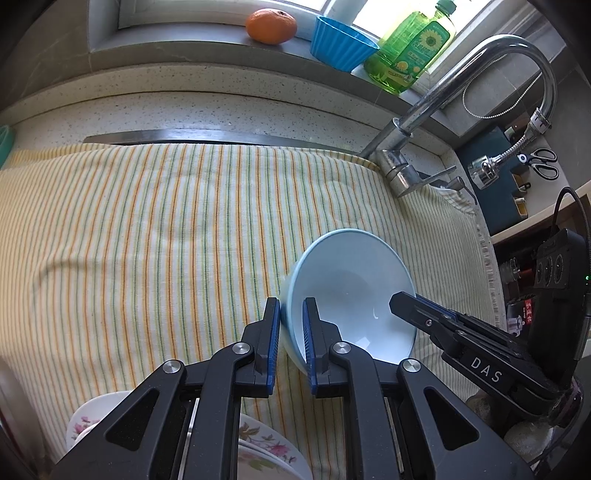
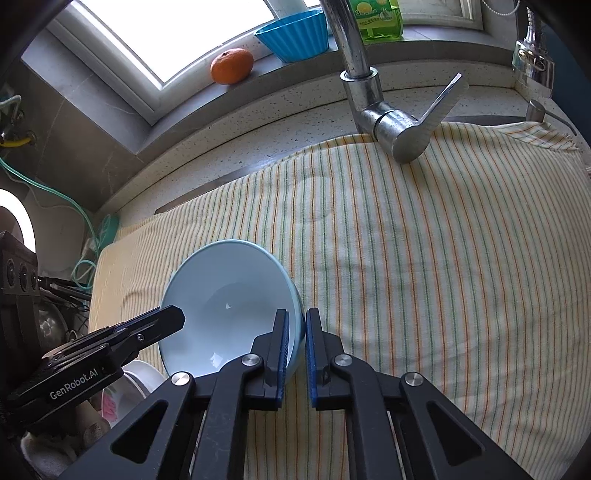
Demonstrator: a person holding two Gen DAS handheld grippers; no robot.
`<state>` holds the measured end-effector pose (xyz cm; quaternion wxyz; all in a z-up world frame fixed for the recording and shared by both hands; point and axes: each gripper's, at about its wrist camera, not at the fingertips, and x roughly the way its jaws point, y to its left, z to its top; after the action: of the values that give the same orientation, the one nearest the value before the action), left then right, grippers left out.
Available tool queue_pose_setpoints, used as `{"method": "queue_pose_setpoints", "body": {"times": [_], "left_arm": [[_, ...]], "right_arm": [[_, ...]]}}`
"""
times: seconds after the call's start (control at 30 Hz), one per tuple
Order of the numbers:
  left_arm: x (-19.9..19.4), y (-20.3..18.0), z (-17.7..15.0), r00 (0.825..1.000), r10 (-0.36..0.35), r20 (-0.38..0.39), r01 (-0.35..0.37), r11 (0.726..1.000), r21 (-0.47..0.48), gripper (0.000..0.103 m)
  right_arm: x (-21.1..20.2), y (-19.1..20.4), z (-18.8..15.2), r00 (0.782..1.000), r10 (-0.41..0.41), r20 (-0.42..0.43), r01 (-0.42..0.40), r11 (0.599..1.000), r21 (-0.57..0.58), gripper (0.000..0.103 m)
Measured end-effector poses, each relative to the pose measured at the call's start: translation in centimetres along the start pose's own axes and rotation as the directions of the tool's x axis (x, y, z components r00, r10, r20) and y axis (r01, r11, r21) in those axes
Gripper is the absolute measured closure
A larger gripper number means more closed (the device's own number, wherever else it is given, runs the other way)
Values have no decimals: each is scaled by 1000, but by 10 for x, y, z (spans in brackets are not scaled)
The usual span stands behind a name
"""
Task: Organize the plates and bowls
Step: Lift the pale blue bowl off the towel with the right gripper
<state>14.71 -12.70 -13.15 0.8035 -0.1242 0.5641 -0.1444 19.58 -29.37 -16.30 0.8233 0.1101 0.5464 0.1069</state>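
Observation:
A pale blue bowl (image 1: 351, 288) is held tilted above the striped cloth (image 1: 147, 229). My left gripper (image 1: 291, 321) is shut on its left rim, one finger inside and one outside. My right gripper (image 2: 297, 332) is shut on the opposite rim of the same bowl (image 2: 225, 295). The right gripper's fingers also show in the left wrist view (image 1: 421, 314), and the left gripper's fingers show in the right wrist view (image 2: 155, 325). Floral plates and bowls (image 1: 266, 450) lie below the left gripper, partly hidden; they also show in the right wrist view (image 2: 125, 387).
A chrome faucet (image 1: 402, 162) stands at the cloth's far right edge. An orange (image 1: 271, 26), a blue ribbed cup (image 1: 341, 42) and a green soap bottle (image 1: 410, 48) sit on the window sill. Scissors (image 1: 543, 162) lie on the right counter.

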Motion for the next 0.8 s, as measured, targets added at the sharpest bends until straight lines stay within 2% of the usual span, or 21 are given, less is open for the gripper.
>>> {"method": "queue_pose_setpoints", "body": {"times": [0.4, 0.8], "left_arm": [[-24, 2, -5, 999, -16, 43, 16, 1000, 2, 92], [-58, 24, -18, 995, -22, 97, 26, 999, -38, 92]], "right_arm": [[-19, 12, -3, 1000, -1, 28, 1, 1000, -11, 95], [-43, 52, -9, 997, 27, 66, -23, 998, -67, 95]]}}
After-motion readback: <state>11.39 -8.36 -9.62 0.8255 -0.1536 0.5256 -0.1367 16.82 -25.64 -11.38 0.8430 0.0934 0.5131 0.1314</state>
